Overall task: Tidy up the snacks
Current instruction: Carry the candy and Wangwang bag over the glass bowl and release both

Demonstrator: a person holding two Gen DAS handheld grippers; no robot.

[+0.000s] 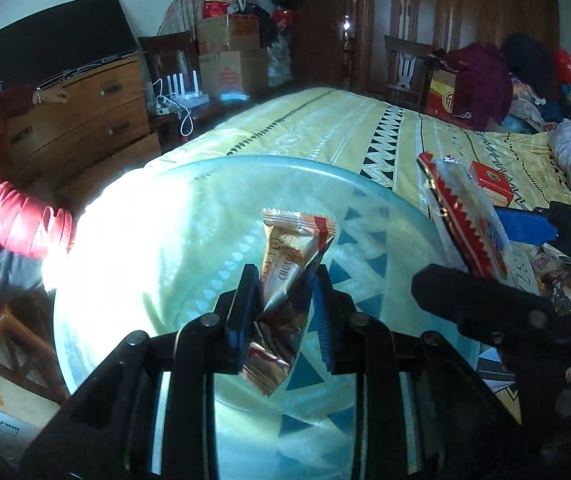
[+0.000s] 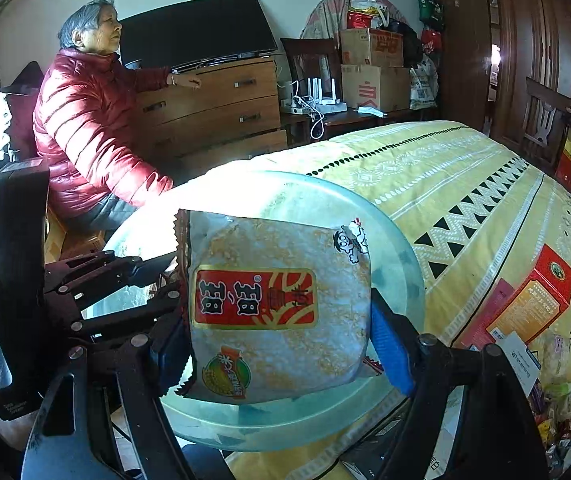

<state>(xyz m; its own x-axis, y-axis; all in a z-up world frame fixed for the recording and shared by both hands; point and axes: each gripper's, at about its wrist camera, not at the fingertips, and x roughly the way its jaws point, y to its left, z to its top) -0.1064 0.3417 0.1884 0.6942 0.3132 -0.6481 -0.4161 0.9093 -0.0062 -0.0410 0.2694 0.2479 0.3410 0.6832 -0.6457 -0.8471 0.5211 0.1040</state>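
A clear glass plate [image 1: 133, 264] lies on the yellow patterned bedspread [image 1: 325, 128]. My left gripper [image 1: 285, 280] is shut on a gold-wrapped snack [image 1: 289, 252] and holds it over the plate. My right gripper [image 2: 281, 312] is shut on a flat rice cracker packet [image 2: 277, 304] with a red label, over the same plate [image 2: 397, 264]. In the left wrist view the right gripper [image 1: 497, 240] and its packet [image 1: 465, 220] show at the right. The left gripper's black body [image 2: 97, 288] shows at the left of the right wrist view.
A red box [image 2: 533, 300] and a white card [image 2: 521, 360] lie on the bed right of the plate, with a heap of small snacks [image 2: 565, 412] beyond. A woman in a red jacket [image 2: 85, 128] sits by a wooden dresser [image 2: 213, 104].
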